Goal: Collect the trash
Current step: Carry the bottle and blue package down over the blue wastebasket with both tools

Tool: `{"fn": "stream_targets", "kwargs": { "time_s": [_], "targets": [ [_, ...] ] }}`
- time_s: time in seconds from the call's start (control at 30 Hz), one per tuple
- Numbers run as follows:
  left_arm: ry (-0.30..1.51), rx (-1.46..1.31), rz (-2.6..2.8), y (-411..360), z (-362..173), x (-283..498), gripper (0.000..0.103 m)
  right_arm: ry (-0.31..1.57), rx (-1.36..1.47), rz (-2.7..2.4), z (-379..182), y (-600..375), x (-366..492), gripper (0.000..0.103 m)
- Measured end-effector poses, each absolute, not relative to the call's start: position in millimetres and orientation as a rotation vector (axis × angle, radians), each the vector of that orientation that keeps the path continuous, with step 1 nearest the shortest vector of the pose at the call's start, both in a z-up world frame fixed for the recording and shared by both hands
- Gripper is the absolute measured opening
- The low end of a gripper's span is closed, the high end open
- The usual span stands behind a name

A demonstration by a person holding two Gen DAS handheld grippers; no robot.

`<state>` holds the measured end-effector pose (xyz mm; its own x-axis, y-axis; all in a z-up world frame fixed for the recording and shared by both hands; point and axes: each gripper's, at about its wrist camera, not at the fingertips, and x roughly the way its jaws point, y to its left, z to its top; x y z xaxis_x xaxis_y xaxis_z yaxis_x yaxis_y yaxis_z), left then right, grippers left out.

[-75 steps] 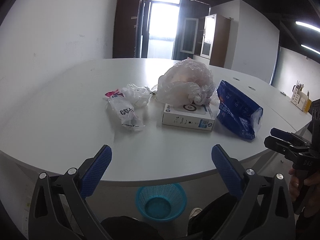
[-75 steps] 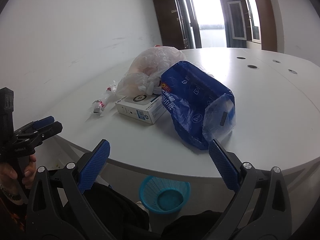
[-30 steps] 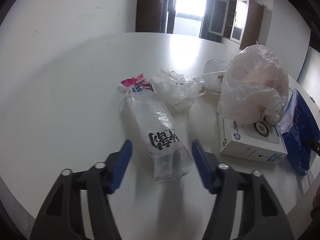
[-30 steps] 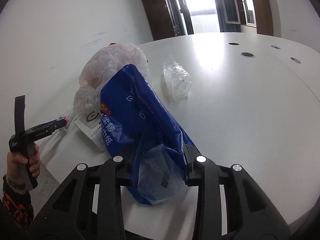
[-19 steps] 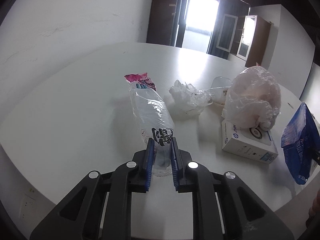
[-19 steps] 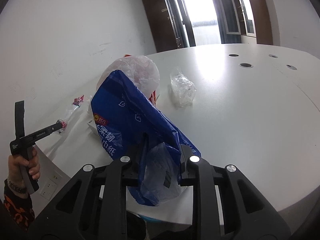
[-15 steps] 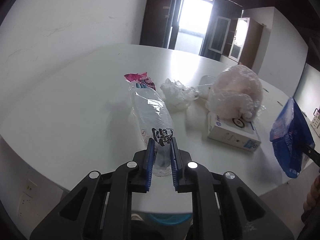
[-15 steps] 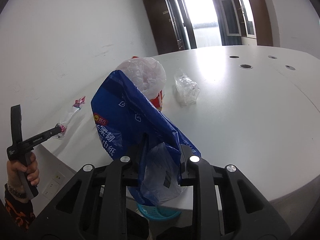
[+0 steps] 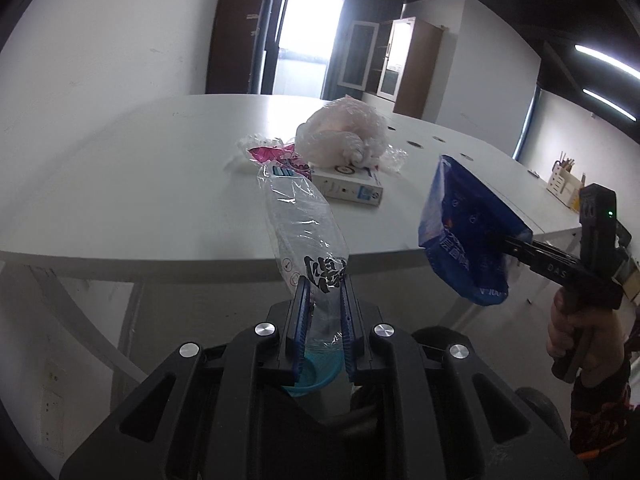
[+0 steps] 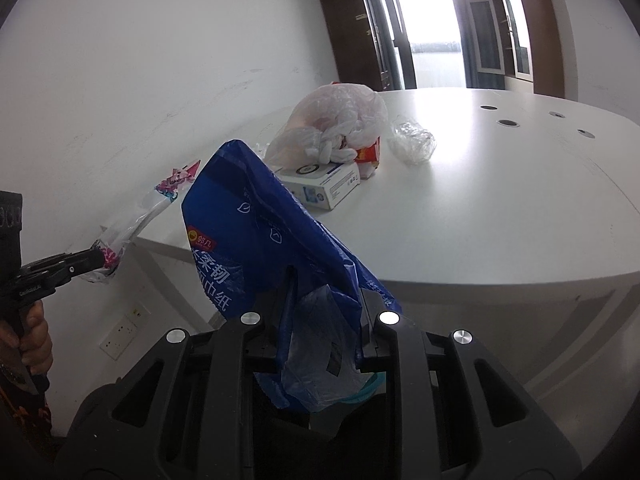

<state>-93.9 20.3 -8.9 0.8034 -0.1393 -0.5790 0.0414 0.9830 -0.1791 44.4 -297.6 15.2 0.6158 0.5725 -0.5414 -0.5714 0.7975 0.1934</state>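
Observation:
My left gripper (image 9: 323, 300) is shut on a clear plastic wrapper (image 9: 300, 220) with a pink end and black print, held in the air off the table's front edge. My right gripper (image 10: 324, 300) is shut on a blue tissue-pack bag (image 10: 260, 240), also lifted clear of the table. The blue bag shows in the left wrist view (image 9: 464, 232) and the wrapper in the right wrist view (image 10: 132, 224). A teal basket (image 9: 316, 372) shows on the floor behind my left fingers, mostly hidden.
On the white table (image 9: 120, 184) stay a white box (image 9: 348, 188), a tied pinkish plastic bag (image 9: 344, 136), a red carton (image 10: 370, 156) and crumpled clear plastic (image 10: 412, 140). Wall sockets (image 10: 120, 336) sit low on the left wall.
Both grippers have pulled back from the table and lifted their bags off it. The table's front edge now lies ahead of both, and the basket is close under the left fingers.

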Motion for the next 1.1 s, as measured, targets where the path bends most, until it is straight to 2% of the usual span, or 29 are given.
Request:
{"fn": "stream_targets", "kwargs": {
  "time_s": [0.17,0.33,0.63,1.1],
  "targets": [
    [0.692,-0.216,-0.168,28.7,-21.7,-125.8,0.014,0.675,-0.065,0.697,-5.8,-286.1,15.3,0.021],
    [0.798,-0.23,-0.225,20.1,-60.8,-126.2,0.014,0.752,-0.087,0.696,-42.2,-276.1,6.9,0.021],
    [0.979,-0.279,-0.203,16.8,-155.6,-71.1,0.014,0.9,-0.076,0.623,-113.1,-257.9,43.2,0.021],
    [1.185,-0.361,-0.132,42.0,-256.5,19.5,0.014,1.118,-0.074,0.467,-226.7,-222.5,124.5,0.021]
  ]
}}
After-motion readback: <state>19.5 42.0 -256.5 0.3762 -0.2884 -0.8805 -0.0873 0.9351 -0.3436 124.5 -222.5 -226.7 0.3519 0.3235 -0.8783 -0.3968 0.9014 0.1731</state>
